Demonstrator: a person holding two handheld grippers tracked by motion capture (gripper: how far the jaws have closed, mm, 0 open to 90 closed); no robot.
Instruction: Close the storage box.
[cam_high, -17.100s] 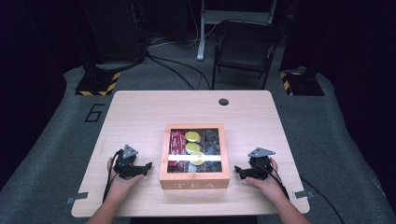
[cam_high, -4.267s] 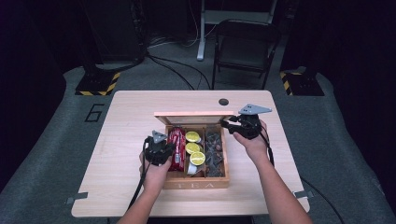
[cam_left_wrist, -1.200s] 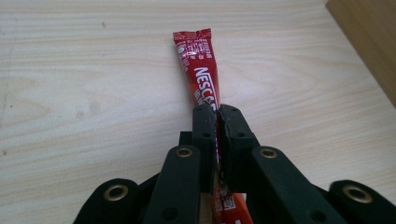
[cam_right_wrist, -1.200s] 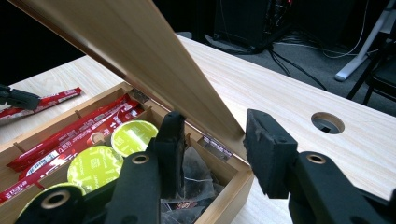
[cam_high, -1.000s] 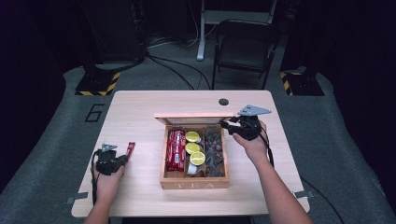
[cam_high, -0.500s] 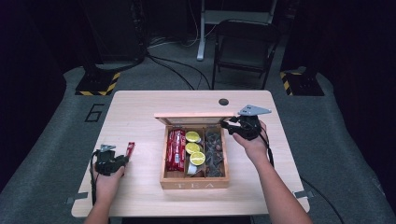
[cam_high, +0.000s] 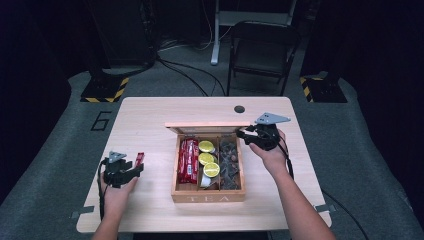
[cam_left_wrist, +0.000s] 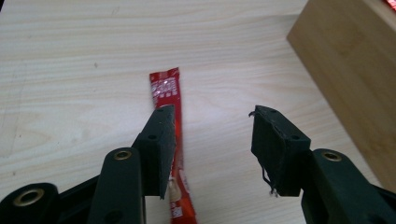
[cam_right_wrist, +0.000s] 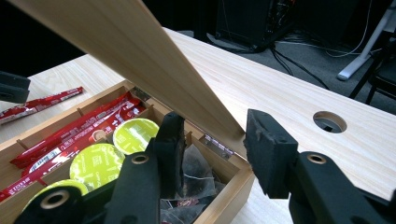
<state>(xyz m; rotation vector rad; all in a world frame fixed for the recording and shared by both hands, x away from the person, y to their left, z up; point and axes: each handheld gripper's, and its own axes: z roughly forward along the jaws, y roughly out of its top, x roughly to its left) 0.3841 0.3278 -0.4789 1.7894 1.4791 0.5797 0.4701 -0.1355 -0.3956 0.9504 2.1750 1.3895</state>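
In the high view, the left claw (cam_high: 131, 167) sits by the near left of the surface (cam_high: 150, 120), and the red sachet (cam_high: 138, 159) it carried out of the tea box (cam_high: 208, 197) now lies flat just beyond it. The right claw (cam_high: 245, 134) props the lid (cam_high: 207, 124) open, as it did a second ago.

In the left gripper view, the jaws have just been opening; they stand spread, the sachet (cam_left_wrist: 164, 88) lying loose under them (released, I judge).

In the right gripper view, the right claw (cam_right_wrist: 210, 140) pinches the lid (cam_right_wrist: 140, 60) edge, so another sachet (cam_right_wrist: 70, 135) from the box is likely next.
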